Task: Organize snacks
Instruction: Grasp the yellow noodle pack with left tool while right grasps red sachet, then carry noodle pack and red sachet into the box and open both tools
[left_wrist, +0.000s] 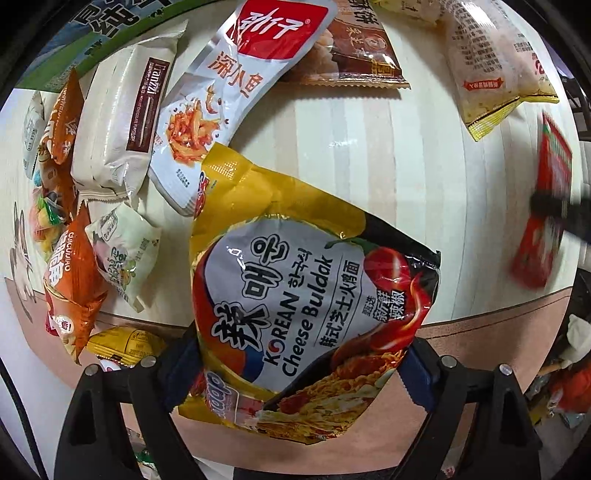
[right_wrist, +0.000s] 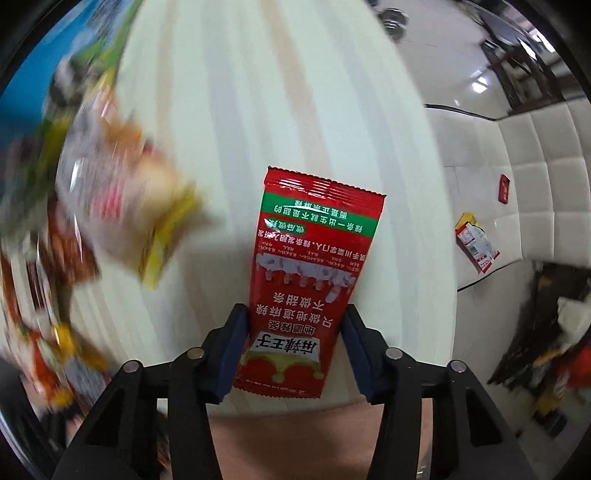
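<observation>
The yellow noodle pack (left_wrist: 314, 295) lies at the near edge of the pale wooden table (left_wrist: 388, 155), partly hanging over it. It looks light and puffy, with crinkly, slippery wrap, and the noodles inside would likely crack if squeezed hard, so I would hold it gently by its sides. The left gripper (left_wrist: 295, 369) stands wide, one finger on each side of the pack's near end; I cannot tell if the pads press it yet. Over to the right, the red snack packet (right_wrist: 314, 280) lies flat, thin and bendy. The right gripper (right_wrist: 295, 354) is half closed around its near end, just touching its edges. More snacks are piled on the far left (left_wrist: 110, 122).
</observation>
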